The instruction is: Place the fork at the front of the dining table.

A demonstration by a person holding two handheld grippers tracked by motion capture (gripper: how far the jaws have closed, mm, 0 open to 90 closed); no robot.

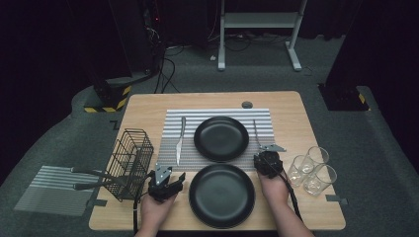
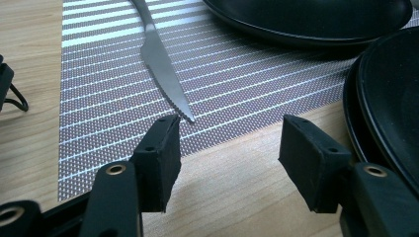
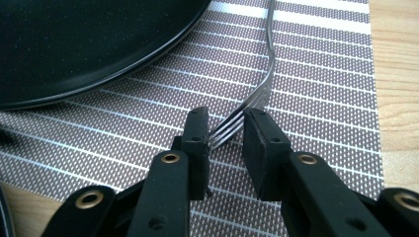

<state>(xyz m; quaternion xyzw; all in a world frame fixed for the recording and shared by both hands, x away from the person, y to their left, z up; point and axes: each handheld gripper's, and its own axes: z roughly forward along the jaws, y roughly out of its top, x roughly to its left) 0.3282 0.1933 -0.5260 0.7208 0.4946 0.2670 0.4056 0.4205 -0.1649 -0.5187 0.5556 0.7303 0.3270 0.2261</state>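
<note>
The fork (image 3: 257, 94) lies on the striped placemat (image 3: 316, 74) just right of the far black plate (image 1: 221, 138), its handle cut off at the top of the right gripper view. The right gripper (image 3: 226, 133) straddles the tines, jaws narrowed around them; whether the pads press is hard to tell. Left of that plate, the knife (image 2: 160, 61) lies before the left gripper (image 2: 230, 143), jaws wide apart, holding nothing.

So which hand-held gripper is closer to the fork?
Right. The right hand-held gripper has the fork tines between its jaws; the left hand-held gripper sits across the near plate, by the knife.
</note>
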